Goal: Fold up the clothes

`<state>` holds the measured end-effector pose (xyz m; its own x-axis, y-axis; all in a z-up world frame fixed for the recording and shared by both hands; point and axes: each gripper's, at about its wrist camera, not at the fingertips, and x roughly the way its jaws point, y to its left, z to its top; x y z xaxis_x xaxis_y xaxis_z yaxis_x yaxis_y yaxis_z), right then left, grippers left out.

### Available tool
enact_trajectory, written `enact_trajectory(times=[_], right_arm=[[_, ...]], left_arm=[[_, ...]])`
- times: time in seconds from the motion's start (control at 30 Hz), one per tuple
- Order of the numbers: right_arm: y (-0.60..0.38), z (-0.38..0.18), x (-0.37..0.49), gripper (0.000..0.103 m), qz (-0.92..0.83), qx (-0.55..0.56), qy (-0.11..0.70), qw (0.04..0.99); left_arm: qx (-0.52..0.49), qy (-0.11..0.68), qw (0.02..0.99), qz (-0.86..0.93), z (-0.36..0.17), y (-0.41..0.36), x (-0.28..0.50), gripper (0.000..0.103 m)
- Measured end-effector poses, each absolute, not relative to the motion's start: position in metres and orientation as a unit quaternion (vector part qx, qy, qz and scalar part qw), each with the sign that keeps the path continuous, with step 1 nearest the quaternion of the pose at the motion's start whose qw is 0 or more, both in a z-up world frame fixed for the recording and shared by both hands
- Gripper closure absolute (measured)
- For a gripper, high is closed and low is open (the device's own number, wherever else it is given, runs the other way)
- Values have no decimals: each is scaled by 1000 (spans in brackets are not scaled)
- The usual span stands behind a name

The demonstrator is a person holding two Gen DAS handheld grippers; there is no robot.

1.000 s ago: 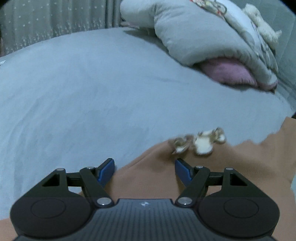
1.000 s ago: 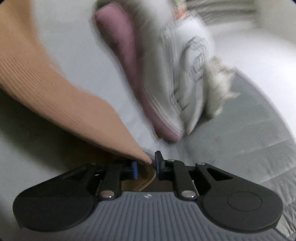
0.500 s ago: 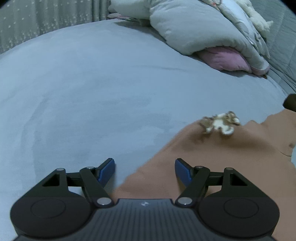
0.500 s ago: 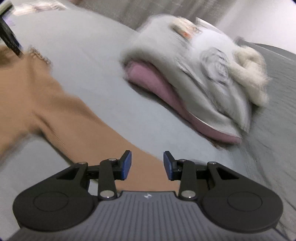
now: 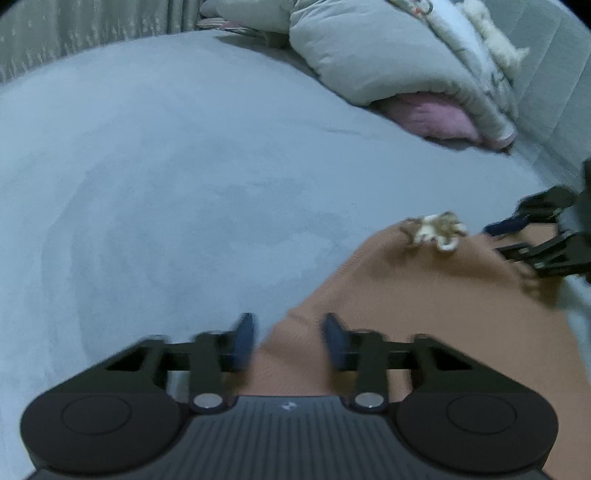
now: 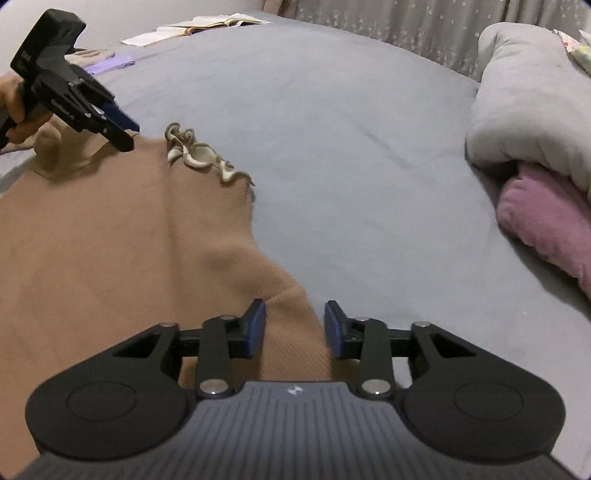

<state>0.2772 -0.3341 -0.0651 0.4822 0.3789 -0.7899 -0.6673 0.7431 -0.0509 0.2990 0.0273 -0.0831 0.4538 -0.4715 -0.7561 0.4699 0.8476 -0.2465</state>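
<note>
A tan knit top lies spread on the grey bed, frilled collar at its far edge. Both grippers, left and right, straddle opposite edges, jaws closing around fabric without pinching it yet; the rolled duvet lies well clear

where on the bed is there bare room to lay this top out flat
Widest bare stretch: the grey bedsheet between the tan knit top with its cream ruffled collar and the rolled grey duvet. Crowded spots: the pink pillow under that duvet, and the far corner with open papers and a purple cloth.
</note>
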Motion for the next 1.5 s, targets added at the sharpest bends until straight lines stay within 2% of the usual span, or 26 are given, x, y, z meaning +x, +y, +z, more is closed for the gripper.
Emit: enact_trajectory(times=[0.07, 0.13, 0.2, 0.33, 0.53, 0.63, 0.67, 0.7, 0.77, 0.9, 1.07, 1.37, 1.5], right_arm=[[-333, -63, 275, 91, 314, -185, 398, 842], [-329, -61, 270, 98, 310, -203, 385, 845], [-321, -57, 257, 98, 269, -252, 337, 867], [-316, -50, 253, 99, 186, -280, 270, 902], [-298, -85, 274, 98, 148, -321, 299, 887], [-289, -100, 274, 95, 129, -341, 293, 884], [-289, -98, 273, 92, 124, -340, 292, 885], [-290, -93, 272, 87, 119, -332, 294, 888], [-293, -79, 266, 68, 113, -312, 300, 895], [-296, -48, 247, 60, 121, -265, 310, 905], [-281, -20, 213, 57, 148, -221, 328, 906], [-222, 8, 152, 57, 196, -201, 321, 904], [-193, 17, 133, 57, 217, -190, 317, 904]], left_arm=[[-24, 430, 862, -268, -86, 29, 293, 94], [-32, 404, 878, -254, -84, 29, 283, 95], [-40, 381, 892, -239, -81, 30, 278, 96], [-45, 347, 914, -206, -75, 30, 279, 96], [19, 347, 922, -172, -99, 7, 286, 93], [9, 349, 923, -163, -95, 9, 285, 80], [2, 353, 922, -160, -93, 11, 285, 69], [1, 359, 921, -152, -86, 14, 283, 58], [0, 360, 922, -143, -72, 22, 274, 48], [-12, 356, 926, -124, -39, 53, 244, 36], [-22, 377, 923, -80, -15, 112, 198, 29], [-41, 409, 911, -20, -11, 208, 123, 28], [-89, 423, 902, -6, -19, 247, 106, 28]])
